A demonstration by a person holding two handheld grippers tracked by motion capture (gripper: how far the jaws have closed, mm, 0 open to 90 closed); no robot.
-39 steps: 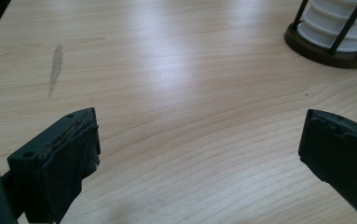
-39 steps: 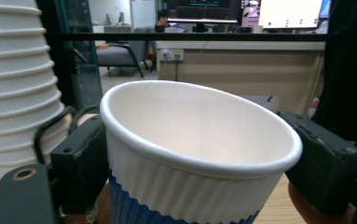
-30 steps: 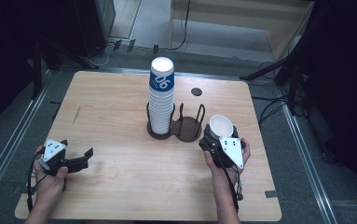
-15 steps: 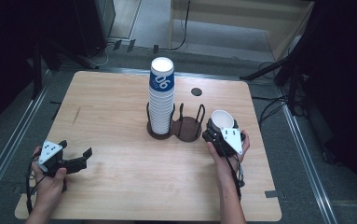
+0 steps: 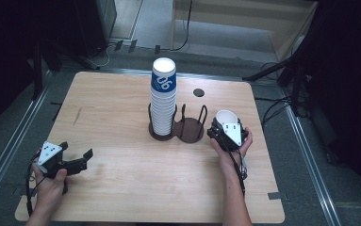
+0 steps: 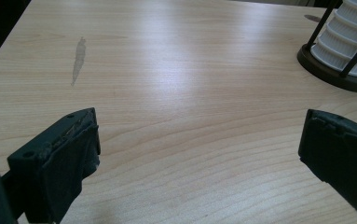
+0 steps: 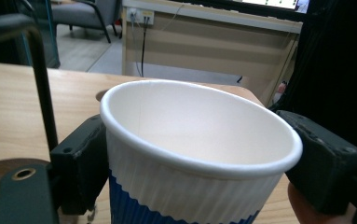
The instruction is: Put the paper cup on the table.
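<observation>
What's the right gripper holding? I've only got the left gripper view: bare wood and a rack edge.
Observer: A single paper cup, white with a blue base, clamped between the right gripper fingers.
Operator: Upright?
Observer: Yes, mouth up and empty inside, in the right gripper view.
Operator: Where's it relative to the rack?
Observer: High view puts it just right of the holder's free ring; the cup stack fills the other ring.
Operator: Left gripper?
Observer: Left gripper sits open near the table's front-left corner, nothing between its fingers.
</observation>
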